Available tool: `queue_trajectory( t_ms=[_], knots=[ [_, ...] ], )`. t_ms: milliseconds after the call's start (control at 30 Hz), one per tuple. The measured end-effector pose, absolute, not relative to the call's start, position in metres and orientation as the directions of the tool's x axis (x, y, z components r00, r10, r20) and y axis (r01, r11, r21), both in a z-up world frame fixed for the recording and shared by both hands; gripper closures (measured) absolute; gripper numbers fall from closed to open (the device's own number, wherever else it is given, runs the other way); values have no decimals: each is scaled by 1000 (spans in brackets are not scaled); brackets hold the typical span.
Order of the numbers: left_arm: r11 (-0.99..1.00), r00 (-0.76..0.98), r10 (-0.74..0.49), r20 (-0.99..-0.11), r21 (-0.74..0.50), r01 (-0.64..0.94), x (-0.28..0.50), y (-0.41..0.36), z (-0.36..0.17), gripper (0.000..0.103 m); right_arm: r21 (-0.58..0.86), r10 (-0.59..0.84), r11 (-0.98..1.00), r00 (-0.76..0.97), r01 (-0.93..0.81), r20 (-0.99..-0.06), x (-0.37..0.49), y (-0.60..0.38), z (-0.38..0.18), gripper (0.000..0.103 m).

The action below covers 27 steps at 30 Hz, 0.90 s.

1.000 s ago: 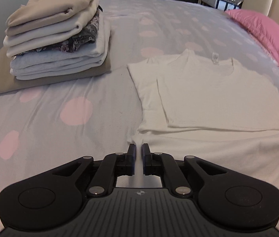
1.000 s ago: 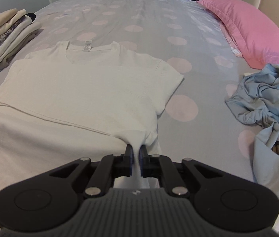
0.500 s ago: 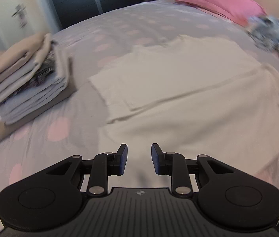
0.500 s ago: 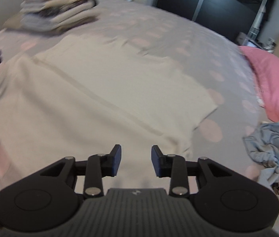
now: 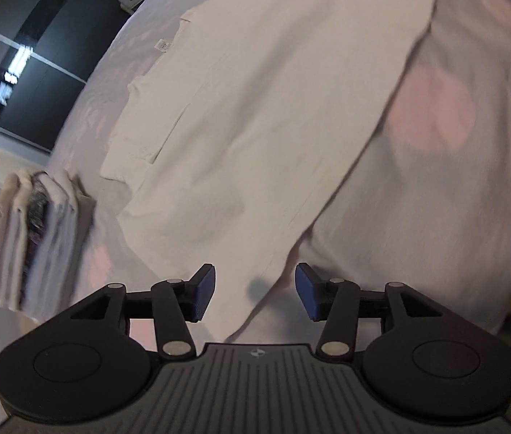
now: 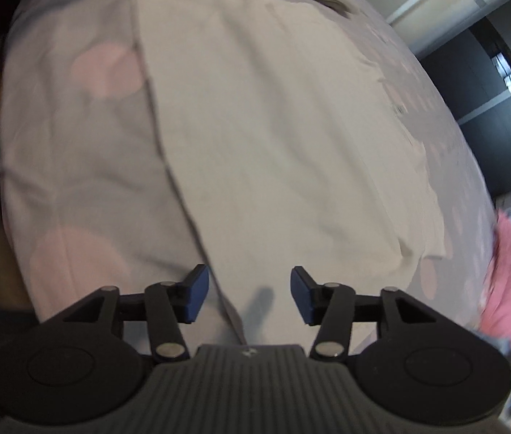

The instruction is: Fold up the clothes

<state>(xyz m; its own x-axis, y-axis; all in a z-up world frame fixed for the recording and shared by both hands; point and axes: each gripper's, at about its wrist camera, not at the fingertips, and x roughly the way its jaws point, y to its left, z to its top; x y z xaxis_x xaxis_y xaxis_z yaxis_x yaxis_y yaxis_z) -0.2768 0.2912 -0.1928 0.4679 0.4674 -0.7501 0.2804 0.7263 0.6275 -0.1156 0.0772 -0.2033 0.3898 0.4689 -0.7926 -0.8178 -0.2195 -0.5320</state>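
Hovering over the white T-shirt (image 5: 255,115), both grippers' jaws have just been opening, nothing between them.

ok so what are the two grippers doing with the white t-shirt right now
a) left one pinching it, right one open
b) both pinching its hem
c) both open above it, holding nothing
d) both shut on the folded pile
c: the left gripper and right gripper both show blue pads spread apart, with the white t-shirt lying flat beneath and nothing pinched between them.
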Motion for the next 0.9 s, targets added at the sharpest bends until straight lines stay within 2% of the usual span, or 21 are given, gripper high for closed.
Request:
queue_trajectory(
  t_ms=[133,267,600,700,767,867,900],
  knots=[
    [649,457,513,-727,677,347,-280,288,-210,56,-617,468,-301,451,-727,-760,-128,70,-218,45],
    [563,491,534,-688,723,400,-281,278,-224,56,-636,473,-310,466,-706,-748,-125,69,-223,42],
    [504,536,539,-650,758,413,-288,276,-236,57,-709,460,-330,550,-624,-697,-123,73,-232,40],
    [474,551,550,-628,778,413,-284,275,-245,56,-731,474,-344,562,-590,-677,-125,74,-239,43],
    [458,561,561,-609,793,403,-281,274,-249,56,-738,476,-341,571,-582,-669,-124,77,-243,50],
    [439,577,579,-576,817,375,-276,275,-254,57,-752,478,-332,586,-569,-655,-122,78,-247,50],
    [436,581,586,-565,824,362,-275,276,-254,60,-757,478,-328,592,-565,-649,-121,78,-248,50]
  ],
)
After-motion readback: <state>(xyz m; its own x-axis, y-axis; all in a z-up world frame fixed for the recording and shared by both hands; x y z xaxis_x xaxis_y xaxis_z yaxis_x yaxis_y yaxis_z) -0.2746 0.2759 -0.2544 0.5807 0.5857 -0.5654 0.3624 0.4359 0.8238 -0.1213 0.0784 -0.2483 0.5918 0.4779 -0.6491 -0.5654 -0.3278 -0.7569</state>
